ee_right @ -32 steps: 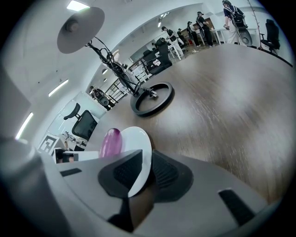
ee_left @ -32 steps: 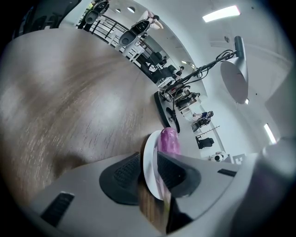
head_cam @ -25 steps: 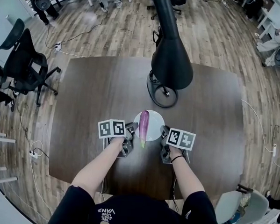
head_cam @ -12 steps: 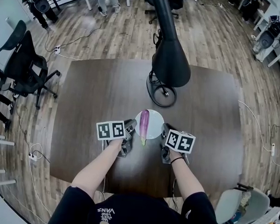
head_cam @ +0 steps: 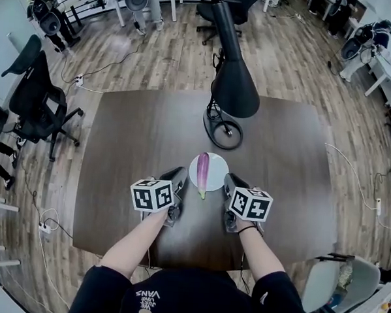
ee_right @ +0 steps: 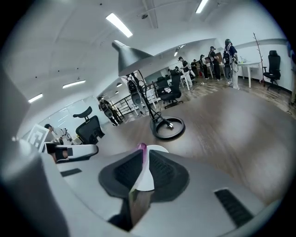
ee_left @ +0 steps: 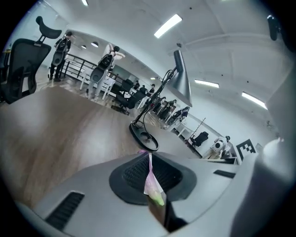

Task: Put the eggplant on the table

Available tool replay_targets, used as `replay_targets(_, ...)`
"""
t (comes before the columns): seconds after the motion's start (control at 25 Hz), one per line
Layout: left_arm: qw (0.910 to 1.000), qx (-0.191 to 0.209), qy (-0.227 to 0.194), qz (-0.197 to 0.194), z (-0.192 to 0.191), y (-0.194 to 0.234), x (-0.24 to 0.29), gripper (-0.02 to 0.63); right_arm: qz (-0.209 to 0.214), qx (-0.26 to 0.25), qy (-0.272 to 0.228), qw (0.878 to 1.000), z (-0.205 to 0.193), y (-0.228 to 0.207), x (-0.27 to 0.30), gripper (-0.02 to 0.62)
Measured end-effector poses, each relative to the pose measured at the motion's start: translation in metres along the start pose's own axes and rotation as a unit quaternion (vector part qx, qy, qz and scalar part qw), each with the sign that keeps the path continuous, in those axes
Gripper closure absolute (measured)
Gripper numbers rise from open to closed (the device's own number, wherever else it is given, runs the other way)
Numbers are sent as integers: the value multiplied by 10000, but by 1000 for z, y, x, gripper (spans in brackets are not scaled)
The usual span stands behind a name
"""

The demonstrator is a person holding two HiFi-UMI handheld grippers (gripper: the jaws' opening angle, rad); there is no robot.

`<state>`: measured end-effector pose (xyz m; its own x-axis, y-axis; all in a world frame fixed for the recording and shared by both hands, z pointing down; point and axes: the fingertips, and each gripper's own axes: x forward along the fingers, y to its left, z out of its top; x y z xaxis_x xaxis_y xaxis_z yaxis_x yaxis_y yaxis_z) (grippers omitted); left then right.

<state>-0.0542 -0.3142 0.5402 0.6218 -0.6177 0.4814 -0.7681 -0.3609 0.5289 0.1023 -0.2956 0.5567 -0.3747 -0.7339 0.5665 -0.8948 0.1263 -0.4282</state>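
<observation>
eggplant [head_cam: 202,174] is on the plate [head_cam: 218,165], mid table [head_cam: 134,139]. lamp base [head_cam: 223,132] sits just behind. left gripper [head_cam: 179,176] and right gripper [head_cam: 229,182] flank the plate.

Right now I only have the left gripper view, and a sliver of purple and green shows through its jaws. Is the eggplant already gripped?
Observer: No. In the head view the eggplant lies on a white plate on the table, and the left gripper is beside the plate's left rim.
Reviewer: Where is the other gripper?
Observer: The right gripper is beside the plate's right rim, so the plate lies between the two.
Reviewer: Is that one holding anything?
Observer: No. The right gripper view shows its jaws almost together with nothing between them; the plate shows only through the thin slit.
</observation>
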Motion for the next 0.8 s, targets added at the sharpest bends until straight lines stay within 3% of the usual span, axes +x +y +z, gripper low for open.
replay_targets(0.4, 9971, 568, -453, -239, -2, -34, -52, 594, -13, -269, -685, 9973, 2, 34, -54, 572)
replay_targets(0.8, 9924, 990, -661, -307, -24, -55, -100, 595, -68, -579, -1036, 9929, -20, 56, -100, 577)
